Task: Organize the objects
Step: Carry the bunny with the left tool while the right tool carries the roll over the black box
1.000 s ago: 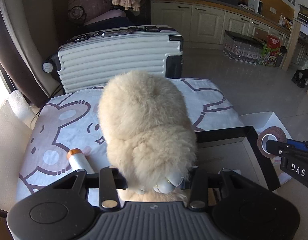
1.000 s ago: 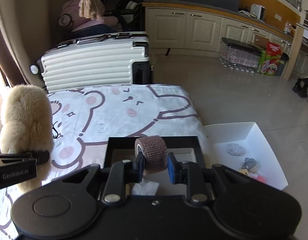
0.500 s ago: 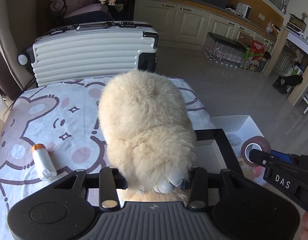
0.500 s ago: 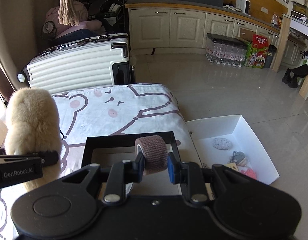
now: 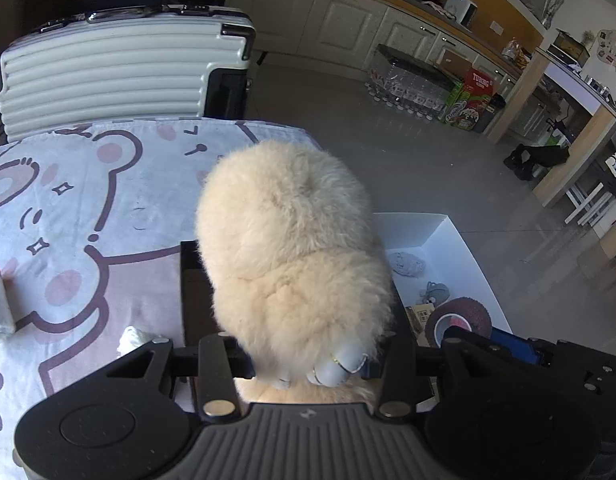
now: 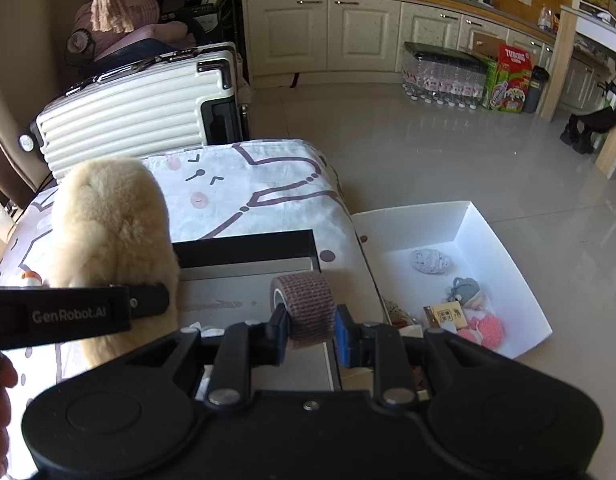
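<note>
Cream plush fur (image 5: pixel 292 248) is clamped in the left tool (image 5: pixel 308 364) above the black tray (image 6: pixel 244 247) at the surface's (image 5: pixel 108 184) right edge. A brown bandage roll (image 6: pixel 308 304) is pinched by the right tool (image 6: pixel 309 330) over the same tray, beside the white box (image 6: pixel 507 256) on the floor.

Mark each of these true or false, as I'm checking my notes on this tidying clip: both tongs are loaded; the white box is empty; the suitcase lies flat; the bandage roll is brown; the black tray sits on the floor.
1. Both tongs are loaded. True: the left tongs grip a fluffy cream plush toy, the right tongs a bandage roll.
2. The white box is empty. False: several small items lie inside.
3. The white suitcase lies flat. False: it stands on edge.
4. The bandage roll is brown. True.
5. The black tray sits on the floor. False: it rests on the bear-print cloth.
</note>
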`<control>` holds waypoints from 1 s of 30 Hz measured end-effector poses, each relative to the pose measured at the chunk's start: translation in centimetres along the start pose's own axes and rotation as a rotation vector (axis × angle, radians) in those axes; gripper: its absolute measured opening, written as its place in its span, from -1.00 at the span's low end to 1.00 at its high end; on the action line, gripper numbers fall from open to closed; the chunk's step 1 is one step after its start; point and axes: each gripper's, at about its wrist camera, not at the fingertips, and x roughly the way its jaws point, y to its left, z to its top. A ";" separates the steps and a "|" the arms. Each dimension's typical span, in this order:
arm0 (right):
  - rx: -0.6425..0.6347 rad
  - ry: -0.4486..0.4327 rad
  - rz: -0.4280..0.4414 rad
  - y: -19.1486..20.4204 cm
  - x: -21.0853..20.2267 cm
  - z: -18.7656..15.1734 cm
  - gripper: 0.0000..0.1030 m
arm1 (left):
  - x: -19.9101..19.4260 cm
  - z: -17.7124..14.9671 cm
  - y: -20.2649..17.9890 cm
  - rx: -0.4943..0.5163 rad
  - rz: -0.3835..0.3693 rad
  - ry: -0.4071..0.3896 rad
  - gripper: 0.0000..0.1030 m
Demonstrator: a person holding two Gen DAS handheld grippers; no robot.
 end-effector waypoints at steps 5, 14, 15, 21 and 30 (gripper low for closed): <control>0.019 0.020 -0.007 -1.3 0.5 -0.4 -0.52 | 2.2 -0.2 -0.9 -0.036 -0.069 0.043 -0.15; 0.029 0.062 0.026 -2.9 1.4 -1.3 -0.52 | 6.8 -0.4 -1.8 -0.091 -0.101 0.102 -0.15; 0.024 0.069 0.031 -2.9 1.6 -1.4 -0.52 | 7.3 -0.5 -1.7 -0.101 -0.103 0.112 -0.15; -0.025 0.110 0.045 -2.5 2.7 -1.9 -0.52 | 10.2 -1.1 -1.5 -0.083 -0.028 0.183 -0.14; -0.073 0.140 0.073 -1.3 3.8 -2.0 -0.52 | 12.3 -1.3 0.3 -0.135 -0.019 0.244 -0.14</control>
